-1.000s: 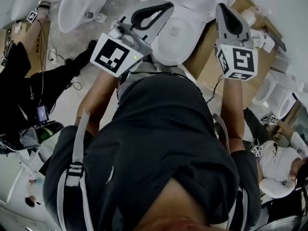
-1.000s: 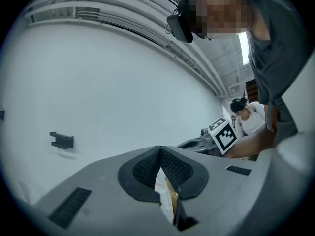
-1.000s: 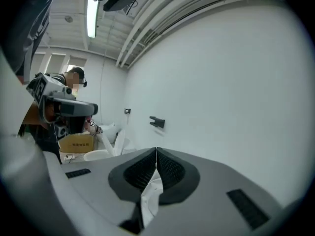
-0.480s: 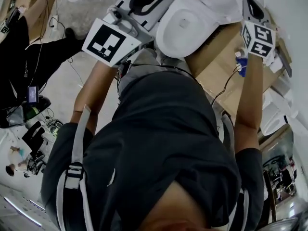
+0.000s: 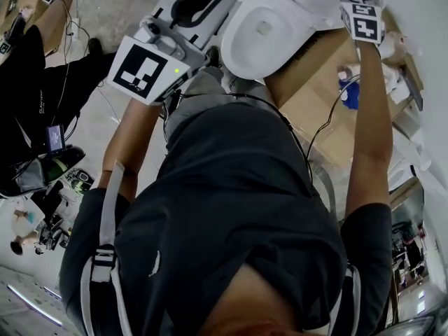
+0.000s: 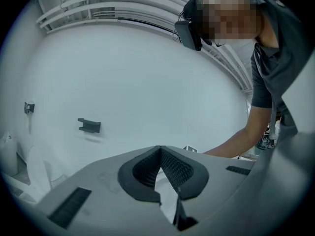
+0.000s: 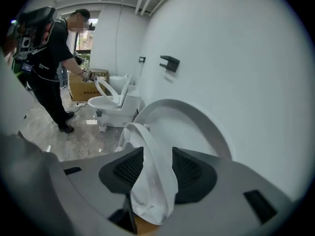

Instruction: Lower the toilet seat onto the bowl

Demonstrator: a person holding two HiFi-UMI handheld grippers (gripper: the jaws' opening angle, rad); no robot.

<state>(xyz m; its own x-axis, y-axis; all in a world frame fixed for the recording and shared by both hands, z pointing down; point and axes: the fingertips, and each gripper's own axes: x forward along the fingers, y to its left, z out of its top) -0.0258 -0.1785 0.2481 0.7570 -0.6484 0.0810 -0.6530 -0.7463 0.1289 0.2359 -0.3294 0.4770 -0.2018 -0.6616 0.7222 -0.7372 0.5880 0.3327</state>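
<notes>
Right tool [image 7: 157, 150], jaws just opening, straddles the raised toilet seat [image 7: 150, 181] without clamping it; the lid [image 7: 192, 127] stands at one o'clock. Left tool [image 6: 160, 149] is closed, empty.

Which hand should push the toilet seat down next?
Probably right. The right gripper has the raised toilet seat between its fingers, which have just been opening; the left gripper is shut, facing the wall.

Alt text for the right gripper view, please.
The right tool, jaws just opened, straddles the rim of the raised white toilet seat without clamping it; the lid stands up behind, by a white wall. Farther back, a person in black works at another toilet.
</notes>
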